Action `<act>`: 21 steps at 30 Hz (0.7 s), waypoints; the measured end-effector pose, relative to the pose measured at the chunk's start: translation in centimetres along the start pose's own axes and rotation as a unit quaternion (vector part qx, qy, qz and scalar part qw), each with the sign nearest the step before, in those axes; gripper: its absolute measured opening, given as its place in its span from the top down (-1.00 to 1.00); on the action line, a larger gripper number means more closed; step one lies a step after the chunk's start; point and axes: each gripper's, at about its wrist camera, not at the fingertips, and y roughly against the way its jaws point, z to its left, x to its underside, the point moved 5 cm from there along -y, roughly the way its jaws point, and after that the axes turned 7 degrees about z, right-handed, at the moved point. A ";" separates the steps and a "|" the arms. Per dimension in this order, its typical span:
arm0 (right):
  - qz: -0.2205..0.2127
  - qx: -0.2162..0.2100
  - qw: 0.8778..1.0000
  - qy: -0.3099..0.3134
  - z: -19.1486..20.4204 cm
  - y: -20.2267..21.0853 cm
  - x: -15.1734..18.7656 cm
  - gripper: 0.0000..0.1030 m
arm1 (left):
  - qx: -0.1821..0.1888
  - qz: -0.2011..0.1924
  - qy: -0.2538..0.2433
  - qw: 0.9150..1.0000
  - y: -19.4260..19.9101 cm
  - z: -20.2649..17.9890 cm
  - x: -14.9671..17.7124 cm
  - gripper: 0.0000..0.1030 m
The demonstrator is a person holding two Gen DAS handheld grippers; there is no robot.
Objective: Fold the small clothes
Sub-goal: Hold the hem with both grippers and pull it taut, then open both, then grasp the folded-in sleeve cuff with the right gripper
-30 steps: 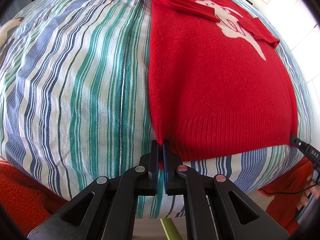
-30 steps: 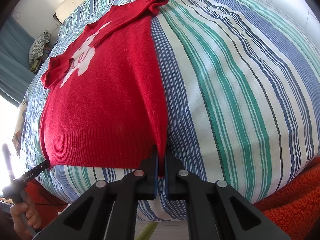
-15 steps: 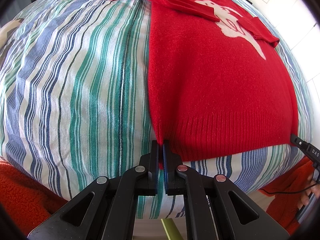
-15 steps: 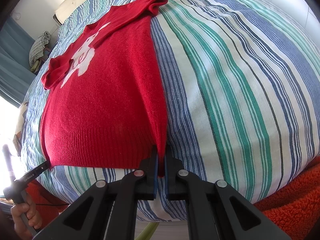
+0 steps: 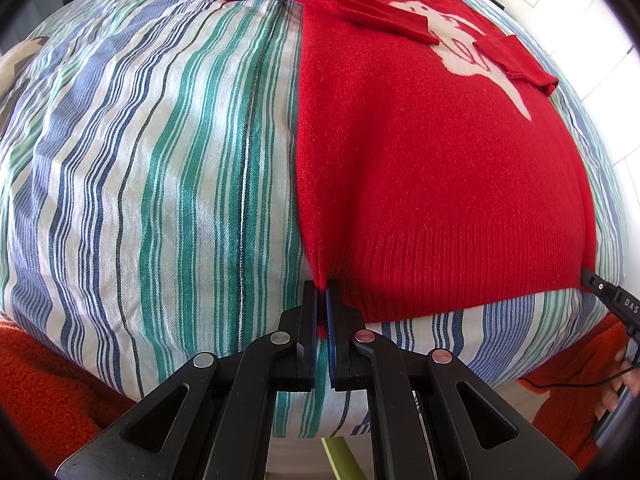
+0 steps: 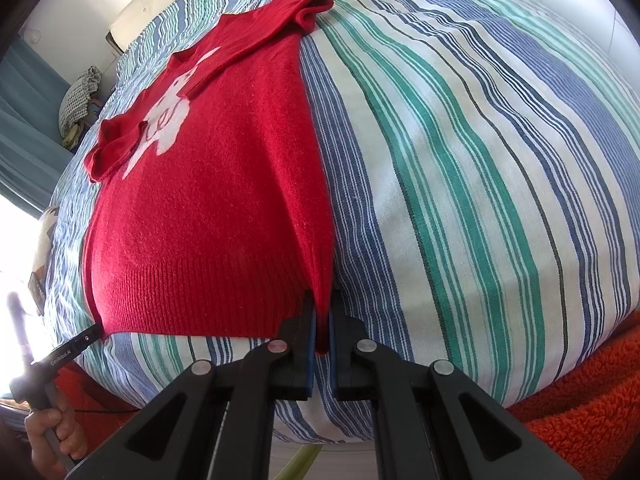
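A small red sweater [image 5: 432,152] with a white animal figure lies flat on the striped bed, both sleeves folded in over its chest. My left gripper [image 5: 321,292] is shut on the hem's left corner. My right gripper [image 6: 321,300] is shut on the hem's right corner; the sweater [image 6: 208,184] spreads to its left. In each view the other gripper's tip shows at the opposite hem corner: the right one in the left wrist view [image 5: 600,286], the left one in the right wrist view [image 6: 86,338].
The bed cover [image 5: 160,168] has blue, green and white stripes and also fills the right wrist view [image 6: 460,160]. An orange fleece blanket [image 6: 580,408] hangs below the bed's near edge. A headboard and a bundle of cloth [image 6: 78,96] are at the far end.
Both grippers stay shut on the hem corners. The view has shifted only slightly; the sweater lies as before.
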 end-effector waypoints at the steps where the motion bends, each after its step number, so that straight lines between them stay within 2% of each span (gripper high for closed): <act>1: 0.000 0.000 1.000 0.000 0.0 0.0 0.0 0.94 | 0.001 0.000 0.001 1.000 0.0 0.0 0.0 0.92; 10: -0.003 -0.003 1.000 -0.004 0.0 0.3 0.1 0.94 | 0.013 -0.006 0.002 1.000 0.6 0.7 0.5 0.90; 15: -0.001 0.002 1.000 -0.004 0.3 0.7 0.4 0.87 | 0.007 -0.009 -0.003 1.000 1.1 0.8 1.1 0.78; 18: 0.005 0.008 1.000 -0.009 0.2 1.2 0.7 0.74 | -0.002 -0.008 -0.010 1.000 1.5 0.6 1.5 0.54; 20: 0.015 0.018 1.000 -0.013 0.0 1.7 1.0 0.58 | 0.001 0.002 -0.013 1.000 1.8 0.5 2.0 -0.20; 21: 0.020 0.026 0.999 -0.017 -0.3 2.1 1.2 0.56 | -0.002 0.011 -0.016 1.000 2.1 0.5 2.5 -0.32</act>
